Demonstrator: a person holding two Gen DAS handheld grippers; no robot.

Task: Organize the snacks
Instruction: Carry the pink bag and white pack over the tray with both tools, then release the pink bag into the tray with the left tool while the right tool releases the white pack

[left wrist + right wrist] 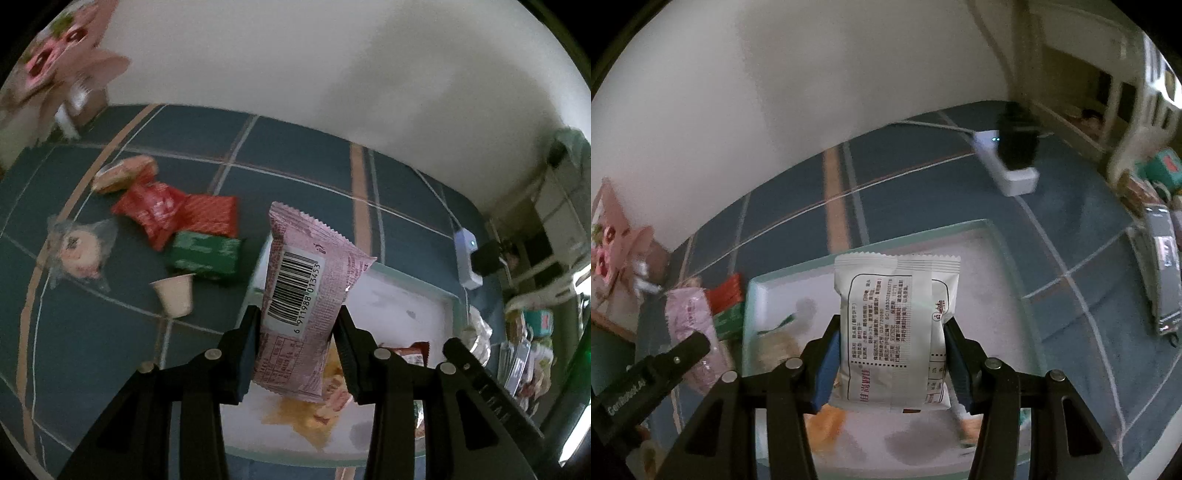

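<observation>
Overhead, my left gripper clamped on a pink snack packet, long axis upright, barcode facing me, over the white tray, my right gripper clamped on a white snack packet, upright, above that tray.

Glossy crinkled pink plastic wrapper

Plain off-white wall behind a blue checked tablecloth with tan stripes; white power strip near the cloth's far edge; dim light.
</observation>
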